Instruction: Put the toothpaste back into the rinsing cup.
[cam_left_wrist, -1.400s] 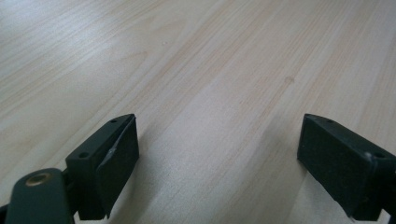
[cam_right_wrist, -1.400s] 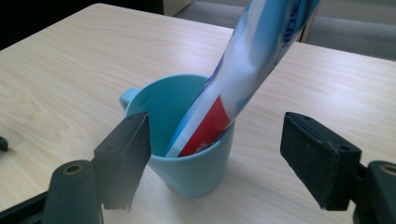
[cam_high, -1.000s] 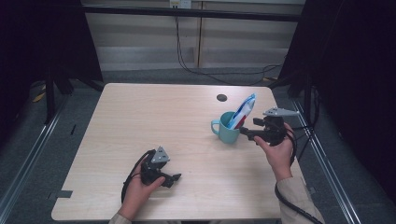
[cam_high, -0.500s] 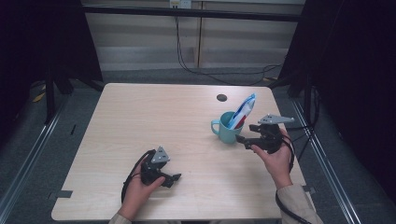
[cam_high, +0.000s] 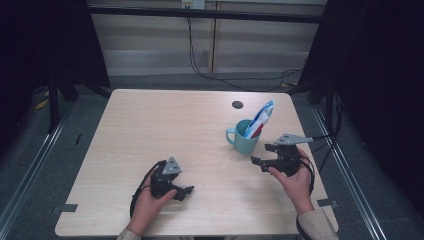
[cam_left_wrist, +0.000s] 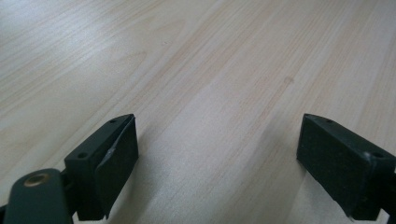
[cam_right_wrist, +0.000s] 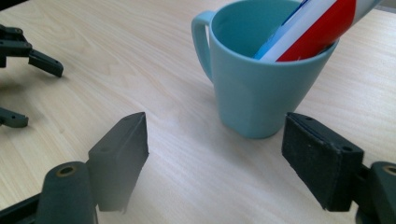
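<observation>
The left gripper (cam_high: 184, 191) rests low on the worktop (cam_high: 165, 130), jaws wide apart and holding nothing. To its right, the teal mug (cam_high: 243, 138) stands upright near the far right side, with a toothpaste tube (cam_high: 261, 119) leaning inside it. The right gripper (cam_high: 260, 155) hovers just beside the mug, jaws open and empty. I judge the tube is already placed; the next move is probably to draw this hand away without touching the mug.
</observation>
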